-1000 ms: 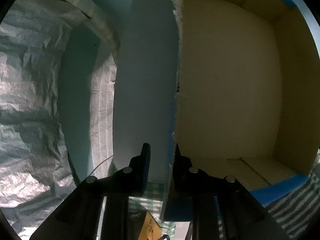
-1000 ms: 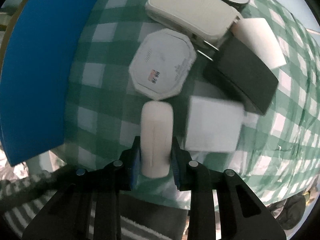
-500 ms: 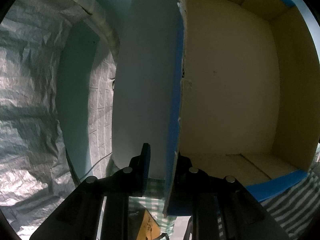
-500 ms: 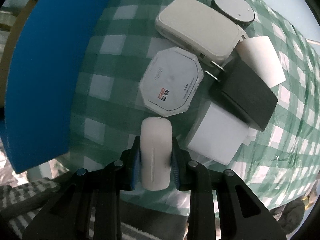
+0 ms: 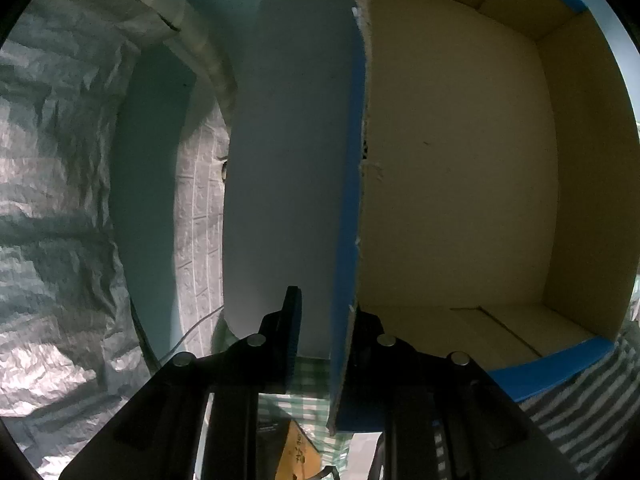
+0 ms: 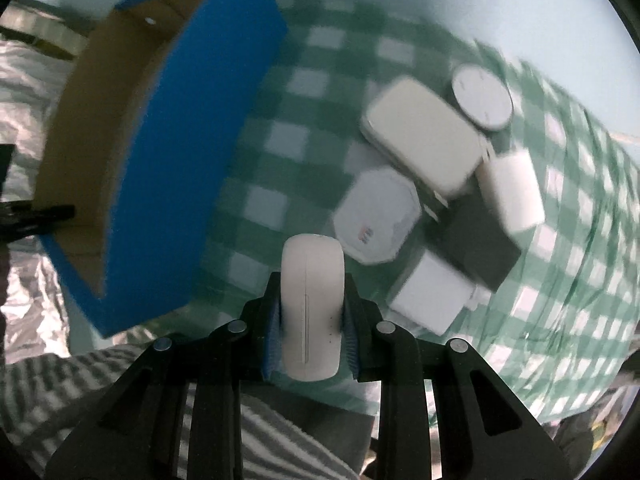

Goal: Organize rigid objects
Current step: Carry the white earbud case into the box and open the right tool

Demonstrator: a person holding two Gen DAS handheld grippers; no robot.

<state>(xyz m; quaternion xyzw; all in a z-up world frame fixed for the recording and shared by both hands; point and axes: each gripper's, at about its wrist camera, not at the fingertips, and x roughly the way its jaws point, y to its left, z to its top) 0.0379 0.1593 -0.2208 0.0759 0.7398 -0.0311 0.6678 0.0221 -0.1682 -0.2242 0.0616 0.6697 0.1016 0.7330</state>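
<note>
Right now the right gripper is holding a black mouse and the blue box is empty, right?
Almost. The mouse is white, not black; the right wrist view shows it squeezed in the right gripper. The rest is right: the left wrist view shows nothing in the blue box.

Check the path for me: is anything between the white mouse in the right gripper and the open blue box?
Nothing visible. The white mouse, clamped in the right gripper, hangs above bare checked cloth, with the blue box open and empty; the left gripper holds its wall.
</note>
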